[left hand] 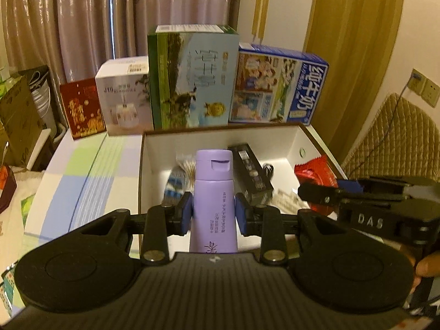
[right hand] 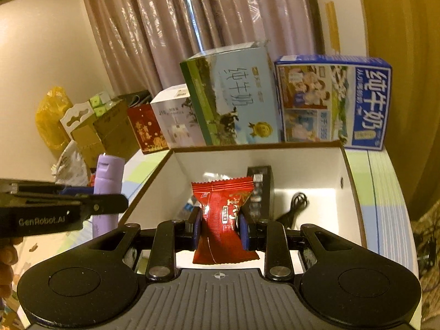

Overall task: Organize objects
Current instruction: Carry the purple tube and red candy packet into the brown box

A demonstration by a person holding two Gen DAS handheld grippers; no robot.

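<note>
Four printed cartons stand in a row along the back of the counter (left hand: 82,170), against a pinkish pleated curtain (left hand: 82,22): a small red box (left hand: 82,108) at the left, a white box (left hand: 125,96) next to it, a tall green-and-blue milk carton (left hand: 192,78), and a blue milk carton (left hand: 279,84) at the right. The counter's top shows pale blocks of green, blue and white. In front of the cartons sits an open white box (left hand: 220,137) with a brown rim; inside it lie a long black pack (left hand: 251,169), a black cord (right hand: 295,209) and a striped blue-and-white item that is partly hidden. The left gripper (left hand: 214,211) has its fingers clamped on a purple bottle (left hand: 213,192), held upright with its flip cap on top, over the near edge of the open box. The right gripper (right hand: 220,227) has its fingers pinched on a red snack packet (right hand: 222,220), held above the box's interior. To the left of the counter, cardboard boxes (right hand: 110,129) and a yellow plastic bag (right hand: 51,118) are stacked by a plain wall. On the right, a wooden door (left hand: 352,49) meets a wall with sockets (left hand: 425,88), and a quilted beige cover (left hand: 393,137) is draped below them.
</note>
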